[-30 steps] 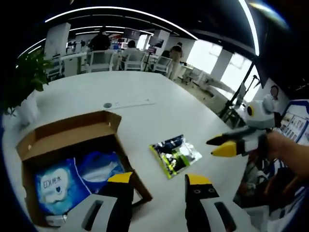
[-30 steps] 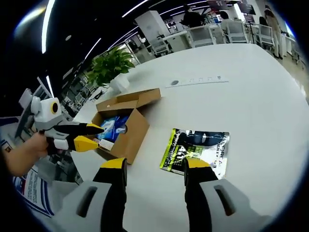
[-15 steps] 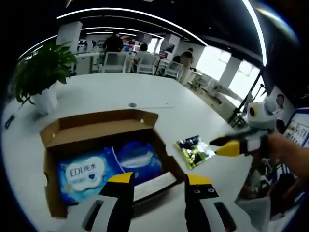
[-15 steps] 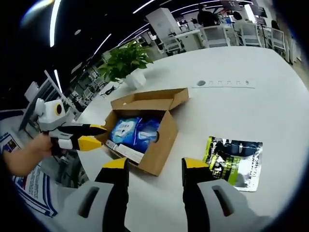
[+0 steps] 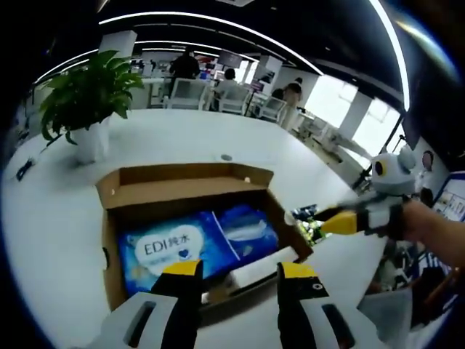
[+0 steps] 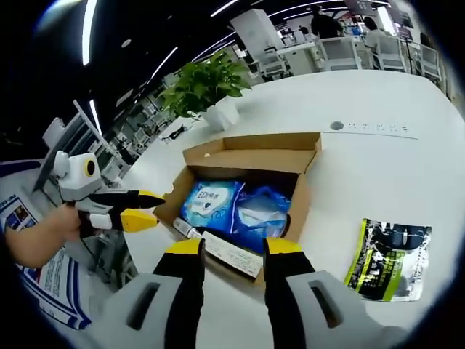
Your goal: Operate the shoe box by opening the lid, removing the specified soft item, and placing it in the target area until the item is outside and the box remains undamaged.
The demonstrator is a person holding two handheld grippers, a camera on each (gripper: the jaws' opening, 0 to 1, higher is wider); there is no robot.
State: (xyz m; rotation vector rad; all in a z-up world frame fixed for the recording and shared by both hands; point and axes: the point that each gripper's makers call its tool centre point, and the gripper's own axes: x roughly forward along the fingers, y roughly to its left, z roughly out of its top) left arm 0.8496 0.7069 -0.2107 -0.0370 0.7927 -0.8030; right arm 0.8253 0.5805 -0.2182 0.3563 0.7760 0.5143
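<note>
Spread across an open office, the broad white round counter (image 6: pixel 407 167) carries a potted green leafy plant in a white pot (image 5: pixel 89 98), an open brown cardboard shoe box (image 6: pixel 251 163) with its lid folded back, and a glossy black-and-green foil packet (image 6: pixel 390 251) lying well apart from the box. Inside the box lie soft blue-and-white plastic tissue packs (image 5: pixel 190 242). Both yellow-tipped left tongs (image 5: pixel 236 270) and right tongs (image 6: pixel 232 249) hover near the box's front edge, jaws apart and holding nothing
</note>
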